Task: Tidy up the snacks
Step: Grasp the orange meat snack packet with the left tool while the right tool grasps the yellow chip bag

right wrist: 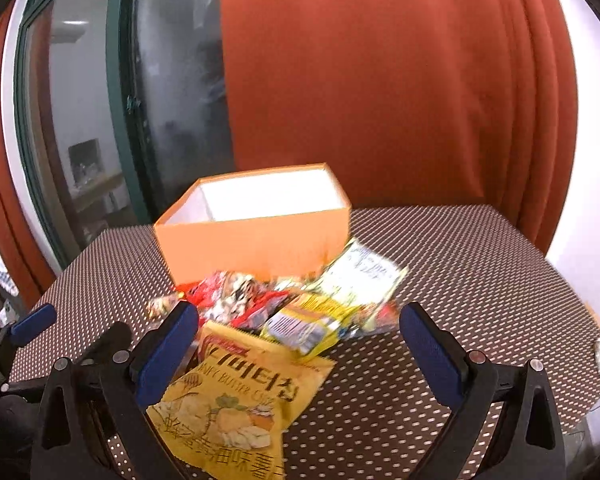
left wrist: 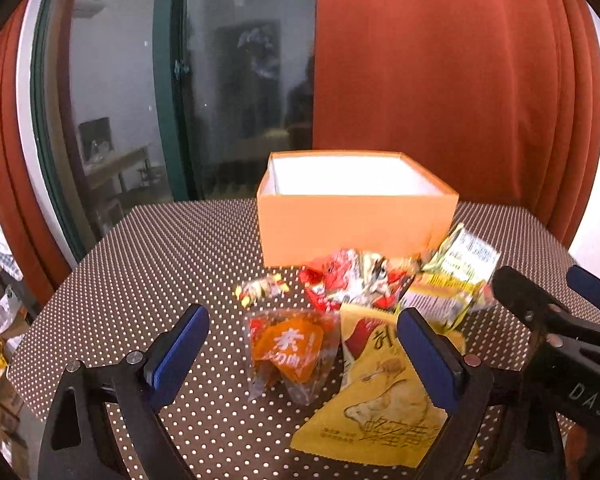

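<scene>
The left hand-held gripper (left wrist: 302,334) is hovering with its blue-padded jaws spread wide over a clear packet holding an orange snack (left wrist: 290,356), touching nothing. The right hand-held gripper (right wrist: 300,336) is likewise standing spread above a yellow foil chip bag (right wrist: 236,404), its pads clear of the bag. Red and yellow wrapped snacks (right wrist: 300,304) are lying heaped just in front of an open orange cardboard box with a white inside (left wrist: 356,224), all sitting on the brown white-dotted tabletop (left wrist: 160,272).
</scene>
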Demonstrator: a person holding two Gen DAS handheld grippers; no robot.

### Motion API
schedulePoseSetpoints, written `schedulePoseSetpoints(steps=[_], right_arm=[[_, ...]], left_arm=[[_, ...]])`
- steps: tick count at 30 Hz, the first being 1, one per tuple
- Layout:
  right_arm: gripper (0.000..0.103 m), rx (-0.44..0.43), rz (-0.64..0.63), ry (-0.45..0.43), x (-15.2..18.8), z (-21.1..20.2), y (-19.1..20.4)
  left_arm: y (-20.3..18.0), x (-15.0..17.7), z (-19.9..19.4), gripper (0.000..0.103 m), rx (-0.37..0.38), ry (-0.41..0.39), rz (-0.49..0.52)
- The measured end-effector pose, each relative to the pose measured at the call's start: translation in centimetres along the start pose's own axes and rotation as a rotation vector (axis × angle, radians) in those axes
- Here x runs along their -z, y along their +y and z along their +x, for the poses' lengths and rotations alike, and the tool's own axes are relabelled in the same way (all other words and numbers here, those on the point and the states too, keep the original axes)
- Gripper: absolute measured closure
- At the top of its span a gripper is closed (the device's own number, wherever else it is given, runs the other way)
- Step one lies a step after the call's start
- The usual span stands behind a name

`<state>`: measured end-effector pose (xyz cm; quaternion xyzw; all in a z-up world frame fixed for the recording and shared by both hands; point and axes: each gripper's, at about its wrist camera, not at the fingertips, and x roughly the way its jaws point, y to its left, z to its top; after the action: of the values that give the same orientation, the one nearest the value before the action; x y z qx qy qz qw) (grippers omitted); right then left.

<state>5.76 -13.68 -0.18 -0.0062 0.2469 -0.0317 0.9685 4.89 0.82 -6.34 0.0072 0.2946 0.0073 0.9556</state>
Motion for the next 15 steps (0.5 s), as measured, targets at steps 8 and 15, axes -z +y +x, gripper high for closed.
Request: schedulePoseSetpoints(steps=[8, 15], right_arm=[[0.002, -0.039, -0.008, 0.088, 2.0, 3.9, 1.9], [0.002, -0.053, -0.017, 0.156, 3.9, 6.5, 3.3]], left_arm=[[1.1, 2.0, 3.9, 0.009, -0.024, 0.081, -0.008], [1.6, 3.9, 6.5, 0.009, -0.027, 0.150, -0.001]])
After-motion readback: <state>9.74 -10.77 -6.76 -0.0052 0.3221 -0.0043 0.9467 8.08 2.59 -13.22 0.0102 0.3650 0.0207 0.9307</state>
